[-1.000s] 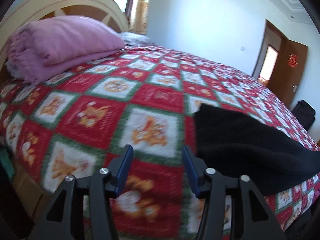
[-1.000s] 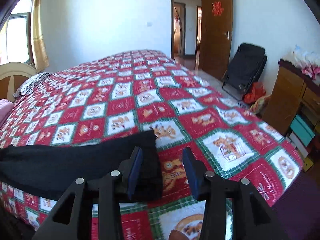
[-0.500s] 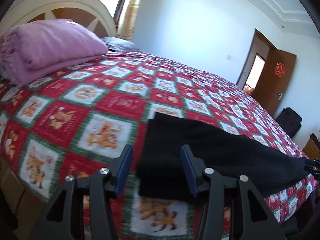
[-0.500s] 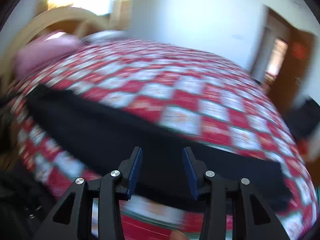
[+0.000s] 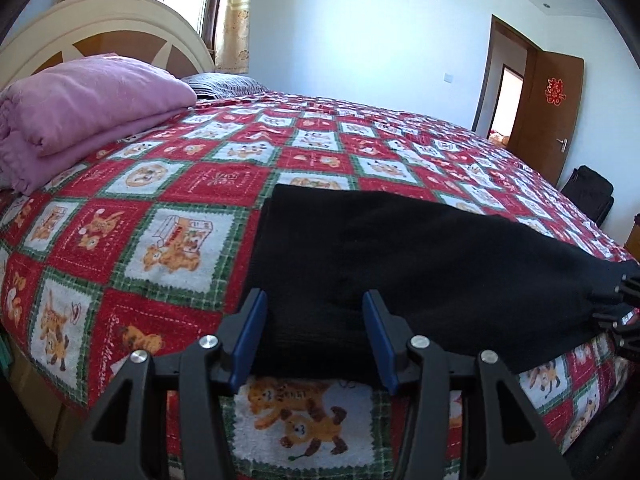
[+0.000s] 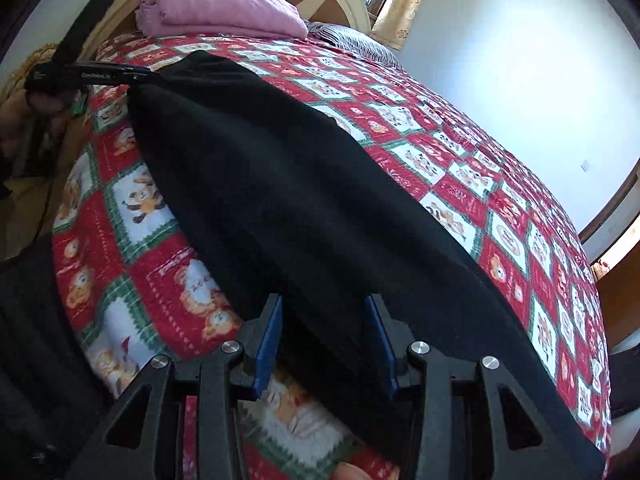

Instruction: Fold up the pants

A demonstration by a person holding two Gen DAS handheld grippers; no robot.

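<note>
Black pants (image 5: 400, 252) lie stretched flat along the near edge of the bed, also in the right wrist view (image 6: 288, 184). My left gripper (image 5: 314, 312) is open, its blue pads straddling the near corner of one end of the pants. My right gripper (image 6: 324, 320) is open, its pads astride the near edge of the other end. The left gripper also shows in the right wrist view (image 6: 144, 76), touching the far end of the pants. The right gripper shows at the left wrist view's right edge (image 5: 624, 300).
A red, green and white bear-pattern quilt (image 5: 192, 208) covers the bed. A folded pink blanket (image 5: 80, 108) lies by the cream headboard (image 5: 112, 28). A brown door (image 5: 548, 108) and a black folded chair (image 5: 588, 196) stand beyond the bed.
Both grippers have moved in onto the two ends of the pants. The right wrist view has swung round from facing the door to looking along the pants toward the headboard.
</note>
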